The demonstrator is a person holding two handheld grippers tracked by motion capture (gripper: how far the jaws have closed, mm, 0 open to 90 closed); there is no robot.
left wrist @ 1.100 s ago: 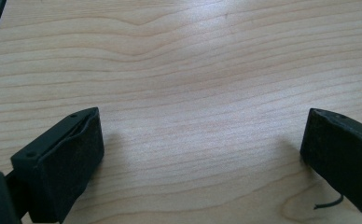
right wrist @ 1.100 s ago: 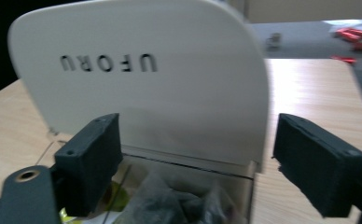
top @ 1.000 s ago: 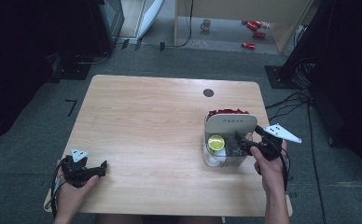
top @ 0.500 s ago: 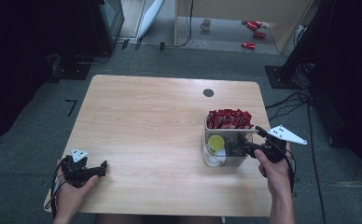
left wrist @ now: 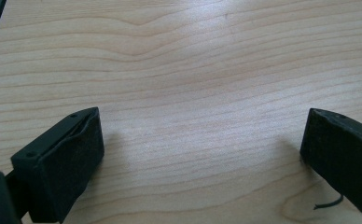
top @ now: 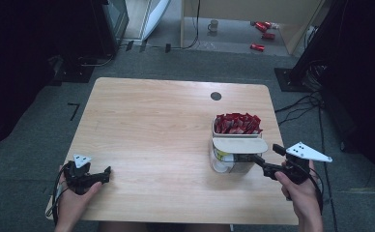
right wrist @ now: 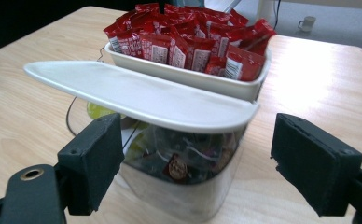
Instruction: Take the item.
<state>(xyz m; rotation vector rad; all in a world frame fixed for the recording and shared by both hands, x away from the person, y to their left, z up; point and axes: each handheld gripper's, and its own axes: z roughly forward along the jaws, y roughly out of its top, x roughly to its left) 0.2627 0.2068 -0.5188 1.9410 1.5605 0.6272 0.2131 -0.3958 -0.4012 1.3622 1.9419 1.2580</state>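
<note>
A light wooden table carries a clear container near its right edge, toward the near right corner. A white tray packed with red packets sits in the far part of the container's top. A white lid lies over the near part, jutting out beyond the container's near wall. Through the clear wall something yellow-green and other small wrapped items show, though they are too blurred to name.

The right gripper, held in the person's right hand, sits close to the near right corner and points at the container's near right side. Its jaws are spread wide with nothing between them. In the right gripper view they stand on either side of the container, below the lid's overhang, apart from the wall.

The left gripper rests in the left hand at the near left corner, well apart from the container. Its jaws are also wide open and empty, low over bare wood.

A small dark disc lies near the far edge of the table. On the floor beyond the far edge are a mug, several red cans and cables.
</note>
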